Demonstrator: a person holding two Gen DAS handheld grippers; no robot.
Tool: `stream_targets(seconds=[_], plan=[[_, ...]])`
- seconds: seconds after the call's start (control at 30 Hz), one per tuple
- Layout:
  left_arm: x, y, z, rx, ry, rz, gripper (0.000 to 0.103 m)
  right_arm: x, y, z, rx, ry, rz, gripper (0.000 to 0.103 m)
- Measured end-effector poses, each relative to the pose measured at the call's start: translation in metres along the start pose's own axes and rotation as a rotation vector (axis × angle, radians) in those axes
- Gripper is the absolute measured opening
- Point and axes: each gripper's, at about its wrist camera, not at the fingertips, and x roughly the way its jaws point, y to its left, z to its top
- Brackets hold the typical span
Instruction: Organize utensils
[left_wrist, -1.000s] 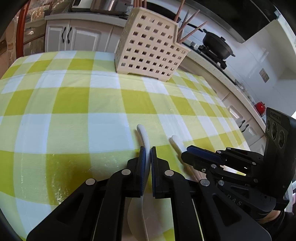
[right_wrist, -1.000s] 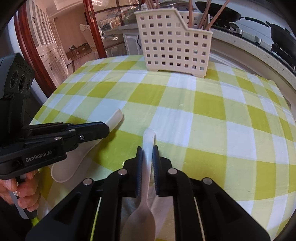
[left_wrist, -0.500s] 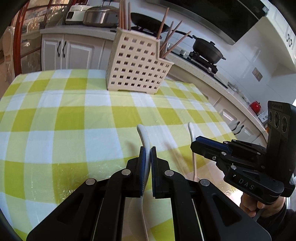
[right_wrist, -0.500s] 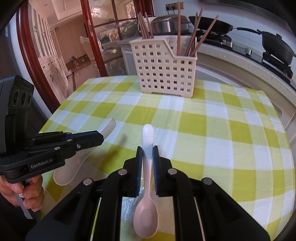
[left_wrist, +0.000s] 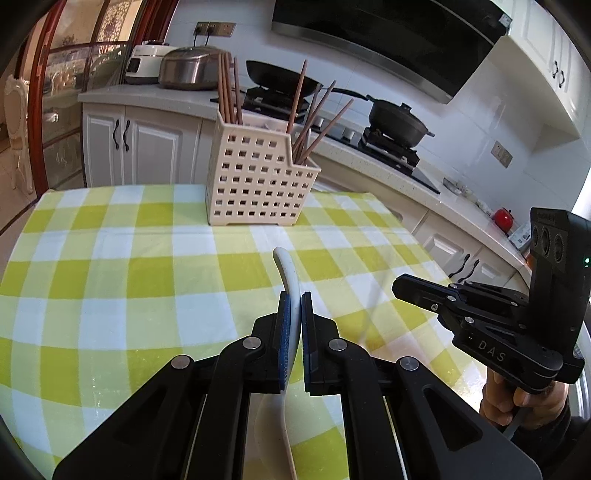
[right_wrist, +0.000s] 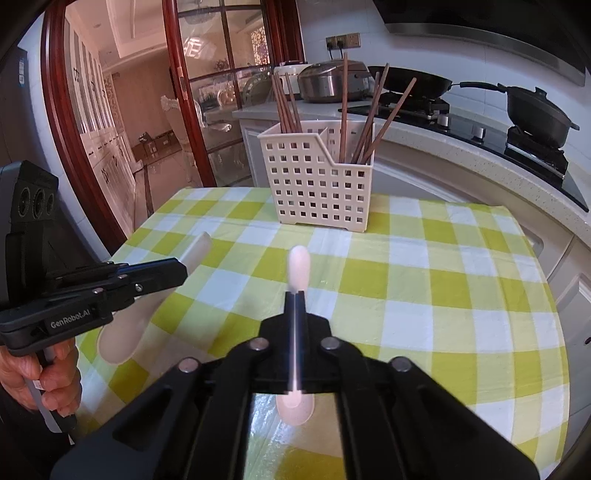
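Spoons: we've got one in each claw, both lifted clear of the checked tablecloth (left_wrist: 110, 258), handle tips pointing ahead and bowls hanging back under the fingers.
Left gripper (left_wrist: 293, 325): clamped on the curved handle of a white spoon (left_wrist: 288, 280); the bowl hangs low behind the pads, so it could swing or pivot if we tilt quickly.
Right gripper (right_wrist: 295, 317): jaws have just been closing and now pinch the thin handle of a pale pink spoon (right_wrist: 297, 269) edge-on; that's a skinny contact, so we reckon a twist or slip is the likeliest failure.
Caddy (right_wrist: 317, 184): cream perforated utensil holder, well ahead of both spoons at the far end of the table, with a taller and a lower compartment.
Chopsticks (right_wrist: 369, 118): wooden, leaning out at odd angles from both sections; a spoon coming in could knock them or jam against them.
Tipping: the caddy looks light, so a push on its rim may slide or topple it.
Collision: both claws sit near each other, and heading for one opening together risks a bump.
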Motion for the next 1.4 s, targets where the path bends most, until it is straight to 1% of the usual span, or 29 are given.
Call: stream_targets(seconds=[0.1,0.23,0.27,0.3,0.33,0.37,0.43,0.5,0.53,0.67,0.83,0.93,0.97,1.0,1.07,1.37,1.4], plan=[[0.000,0.000,0.002,0.000,-0.004,-0.002,0.004,0.000,-0.001,0.000,0.000,-0.001,-0.005,0.000],[0.003,0.003,-0.001,-0.011,0.009,-0.001,0.004,0.008,-0.005,-0.003,0.018,0.030,-0.003,0.001],[0.004,0.004,-0.001,-0.014,0.011,0.001,0.004,0.011,-0.007,-0.004,0.025,0.046,0.000,0.012],[0.005,0.005,-0.001,-0.018,0.012,0.000,0.004,0.016,-0.010,-0.004,0.032,0.068,0.004,0.035],[0.005,0.005,-0.001,-0.019,0.013,0.000,0.004,0.019,-0.011,-0.005,0.036,0.072,0.004,0.045],[0.006,0.006,-0.002,-0.019,0.016,-0.001,0.004,0.023,-0.013,-0.005,0.034,0.076,0.001,0.047],[0.009,0.006,-0.003,-0.017,0.023,-0.002,0.004,0.033,-0.017,-0.005,0.030,0.101,-0.003,0.045],[0.011,0.006,-0.004,-0.020,0.030,-0.004,0.004,0.045,-0.022,-0.004,0.034,0.131,0.000,0.034],[0.013,0.007,-0.005,-0.021,0.033,-0.006,0.004,0.052,-0.024,-0.004,0.033,0.147,-0.007,0.033],[0.016,0.008,-0.007,-0.026,0.042,-0.003,0.004,0.072,-0.018,-0.007,0.009,0.199,0.004,0.032],[0.018,0.011,-0.007,-0.033,0.047,0.000,0.004,0.092,-0.012,-0.011,0.003,0.241,0.016,0.032],[0.020,0.012,-0.009,-0.034,0.054,-0.003,0.004,0.100,-0.010,-0.012,-0.001,0.248,0.017,0.032],[0.021,0.012,-0.009,-0.036,0.055,-0.003,0.004,0.103,-0.008,-0.013,-0.010,0.255,0.017,0.031],[0.022,0.013,-0.009,-0.038,0.057,-0.003,0.004,0.105,-0.008,-0.013,-0.015,0.260,0.014,0.025],[0.024,0.013,-0.009,-0.038,0.060,-0.006,0.004,0.115,-0.007,-0.013,-0.024,0.285,-0.001,0.018],[0.028,0.014,-0.011,-0.041,0.068,-0.008,0.004,0.131,0.000,-0.001,-0.103,0.307,-0.037,0.018],[0.028,0.014,-0.011,-0.042,0.069,-0.008,0.004,0.133,0.001,0.001,-0.111,0.306,-0.037,0.017]])
